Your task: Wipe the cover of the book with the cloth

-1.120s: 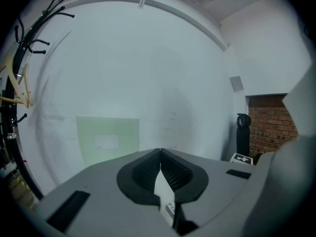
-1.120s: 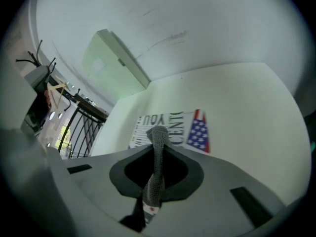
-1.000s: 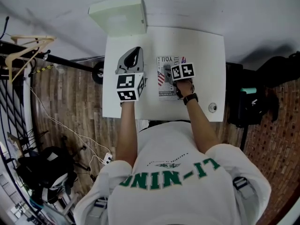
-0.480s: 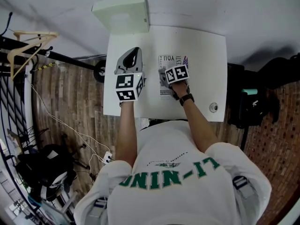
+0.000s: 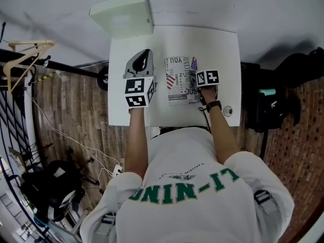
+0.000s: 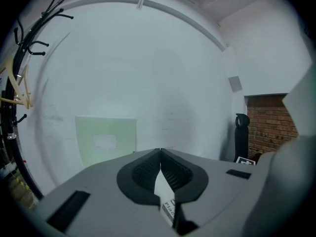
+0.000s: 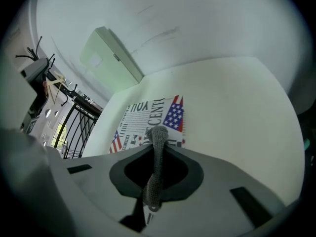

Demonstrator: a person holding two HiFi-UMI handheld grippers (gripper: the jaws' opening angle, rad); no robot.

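Partly hiding the book (image 7: 132,118), the cloth (image 7: 157,135) sits clamped in the right tool (image 7: 158,149); left tool (image 6: 160,152) closed.

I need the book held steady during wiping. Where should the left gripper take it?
Likely the left edge of the book, coming low from the left: it lies flat on the table, that edge is bare and nearest the left gripper, while the right gripper holds the cloth over its right side.

The book (image 5: 179,80) (flag-and-newsprint cover) lies flat, the grey knitted cloth (image 7: 157,157) bunched at its right edge.
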